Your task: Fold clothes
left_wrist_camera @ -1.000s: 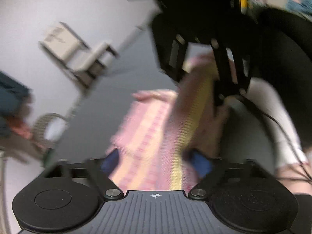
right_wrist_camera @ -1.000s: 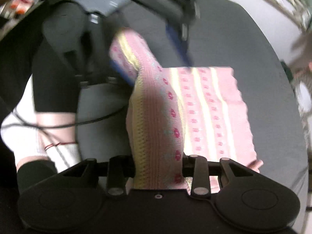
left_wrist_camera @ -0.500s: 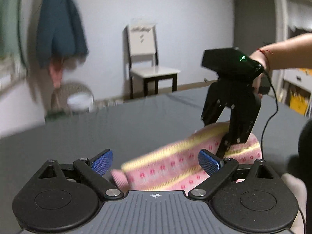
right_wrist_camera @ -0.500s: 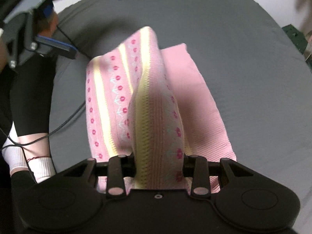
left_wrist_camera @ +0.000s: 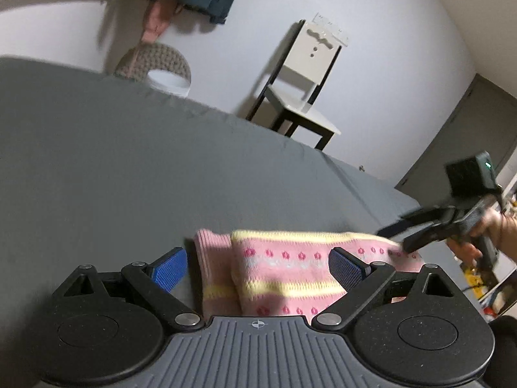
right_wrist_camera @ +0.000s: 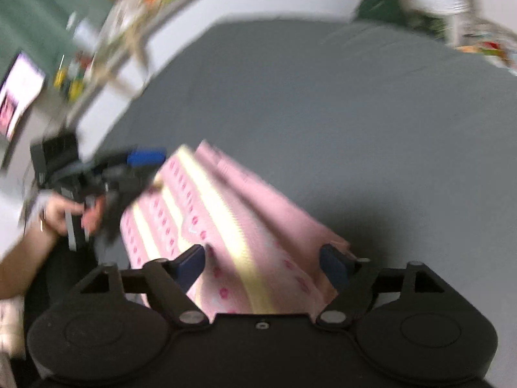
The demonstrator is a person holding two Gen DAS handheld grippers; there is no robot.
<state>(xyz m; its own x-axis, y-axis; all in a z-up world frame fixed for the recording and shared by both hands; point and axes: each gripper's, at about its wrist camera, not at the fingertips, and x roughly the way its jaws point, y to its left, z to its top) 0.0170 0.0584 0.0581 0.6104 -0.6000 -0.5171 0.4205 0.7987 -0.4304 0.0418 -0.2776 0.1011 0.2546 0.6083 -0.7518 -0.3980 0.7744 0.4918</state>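
Both claws gape, right claw (right_wrist_camera: 263, 258) just opened, left claw (left_wrist_camera: 258, 266), over pink sweater (left_wrist_camera: 290, 278).

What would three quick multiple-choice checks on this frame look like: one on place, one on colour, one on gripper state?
1. Where does the garment lie?
A. on the grey cover
B. on the chair
C. on the floor

2. What colours is the garment?
A. blue and white
B. pink with yellow stripes
C. plain green

3. How does the right gripper stand?
A. shut on the garment
B. open, garment between its fingers
C. out of view

Answers: 1 A, the cloth rests flat on the cover. 2 B, both views show pink knit with yellow bands. 3 B, its jaws have just been opening and the pads stand clear of the cloth.
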